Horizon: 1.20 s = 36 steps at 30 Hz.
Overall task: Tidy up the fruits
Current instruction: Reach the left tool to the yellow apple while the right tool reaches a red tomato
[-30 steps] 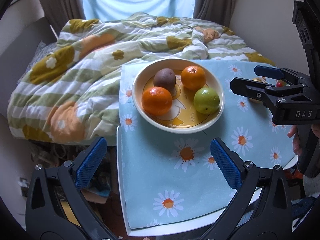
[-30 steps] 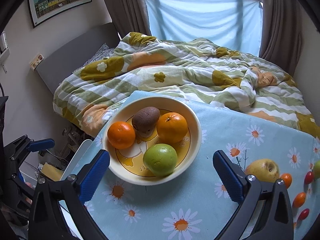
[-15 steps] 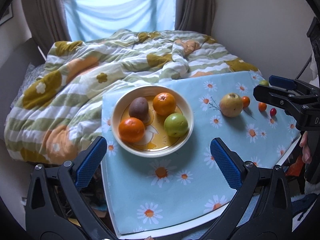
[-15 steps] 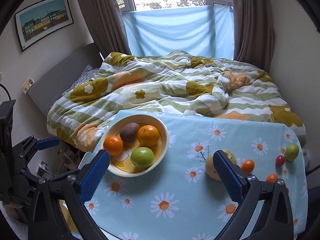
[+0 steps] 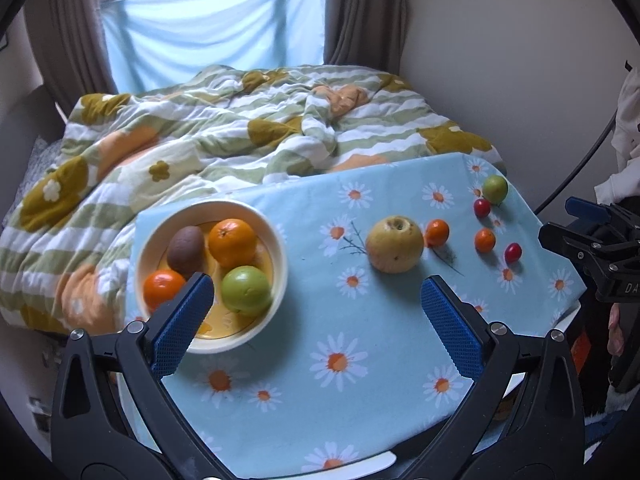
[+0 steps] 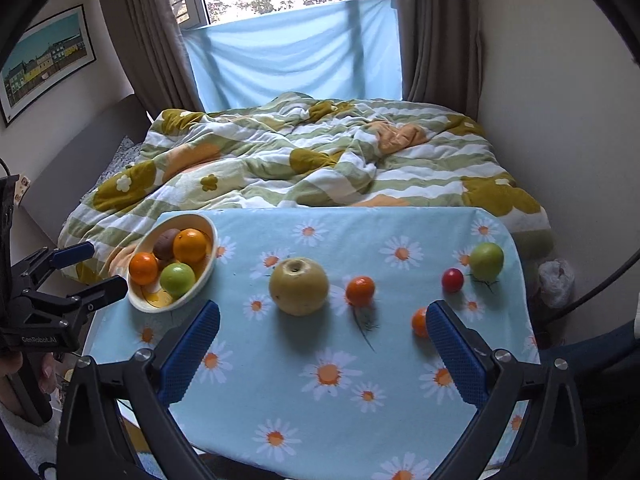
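Observation:
A cream bowl point(image 5: 280, 256) on the table's left side holds a kiwi point(image 5: 185, 243), two oranges and a green apple point(image 5: 246, 290). Loose on the cloth to its right lie a big yellow pear point(image 5: 394, 244), two small oranges point(image 5: 437, 233), two red tomatoes point(image 5: 482, 208) and a small green fruit point(image 5: 495, 189). My left gripper point(image 5: 316, 292) hovers open and empty, near the bowl's front. My right gripper point(image 6: 323, 316) is open and empty, in front of the pear point(image 6: 299, 286); its right finger half hides a small orange point(image 6: 419, 322). The bowl point(image 6: 211, 258) sits far left.
The table wears a blue daisy cloth point(image 5: 340, 360); its near edge lies just below both grippers. Behind it a bed with a flowered quilt point(image 6: 320, 160) runs to the window. A wall stands on the right, with a plastic bag point(image 6: 556, 280) on the floor.
Both grippers have drawn back and up from the bowl and swung right, so the loose fruits came into view. Both stayed open and empty.

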Each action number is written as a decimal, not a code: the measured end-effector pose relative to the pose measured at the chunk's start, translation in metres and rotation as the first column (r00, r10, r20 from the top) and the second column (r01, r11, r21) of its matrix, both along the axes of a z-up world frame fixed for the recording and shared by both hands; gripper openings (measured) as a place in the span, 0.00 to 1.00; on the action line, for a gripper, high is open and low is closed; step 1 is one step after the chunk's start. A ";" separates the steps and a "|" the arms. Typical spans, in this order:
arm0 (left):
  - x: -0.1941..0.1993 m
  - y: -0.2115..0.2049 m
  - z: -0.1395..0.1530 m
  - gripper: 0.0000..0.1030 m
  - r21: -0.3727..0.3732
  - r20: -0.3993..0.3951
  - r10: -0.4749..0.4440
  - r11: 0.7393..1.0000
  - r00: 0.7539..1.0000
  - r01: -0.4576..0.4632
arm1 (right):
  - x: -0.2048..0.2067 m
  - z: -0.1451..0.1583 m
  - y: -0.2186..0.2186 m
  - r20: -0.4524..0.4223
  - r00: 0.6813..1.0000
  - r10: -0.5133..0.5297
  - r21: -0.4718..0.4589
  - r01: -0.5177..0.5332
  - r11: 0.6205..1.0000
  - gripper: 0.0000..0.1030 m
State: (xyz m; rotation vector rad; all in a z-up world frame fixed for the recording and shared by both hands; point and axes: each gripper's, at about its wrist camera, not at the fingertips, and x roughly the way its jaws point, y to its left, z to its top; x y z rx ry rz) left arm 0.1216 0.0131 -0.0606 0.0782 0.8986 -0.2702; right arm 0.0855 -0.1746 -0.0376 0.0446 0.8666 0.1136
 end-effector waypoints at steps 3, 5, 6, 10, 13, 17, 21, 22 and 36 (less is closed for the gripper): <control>0.004 -0.023 -0.008 1.00 0.001 -0.015 -0.002 1.000 1.000 0.002 | 0.002 -0.005 -0.024 -0.009 1.000 -0.002 -0.002 0.002 1.000 1.00; 0.007 -0.037 -0.015 1.00 -0.005 -0.026 -0.001 1.000 1.000 0.001 | 0.005 -0.009 -0.039 -0.015 1.000 -0.010 -0.011 0.010 1.000 1.00; 0.010 -0.043 -0.018 1.00 -0.007 -0.032 0.000 1.000 0.999 0.000 | 0.008 -0.012 -0.046 -0.021 1.000 -0.010 -0.009 0.010 1.000 1.00; 0.018 -0.069 -0.033 1.00 -0.009 -0.046 0.013 1.000 0.999 -0.013 | 0.022 -0.026 -0.073 -0.052 0.999 0.002 0.004 -0.001 1.000 1.00; 0.026 -0.085 -0.045 1.00 -0.013 -0.057 0.024 1.000 0.998 -0.024 | 0.034 -0.039 -0.089 -0.070 0.997 0.017 0.011 -0.017 1.000 1.00; 0.037 -0.101 -0.063 1.00 -0.015 -0.074 0.040 0.999 0.996 -0.042 | 0.051 -0.058 -0.105 -0.100 0.995 0.023 0.023 -0.021 1.000 1.00; 0.048 -0.114 -0.082 1.00 -0.011 -0.093 0.056 0.998 0.994 -0.058 | 0.065 -0.076 -0.118 -0.127 0.992 0.027 0.047 -0.021 0.999 1.00; 0.051 -0.117 -0.086 1.00 -0.007 -0.096 0.060 0.998 0.994 -0.061 | 0.069 -0.080 -0.120 -0.133 0.991 0.030 0.051 -0.023 0.998 0.99; 0.086 -0.131 -0.137 0.86 0.038 -0.137 0.129 0.991 0.982 -0.125 | 0.104 -0.128 -0.133 -0.212 0.974 0.086 0.079 -0.071 0.994 0.83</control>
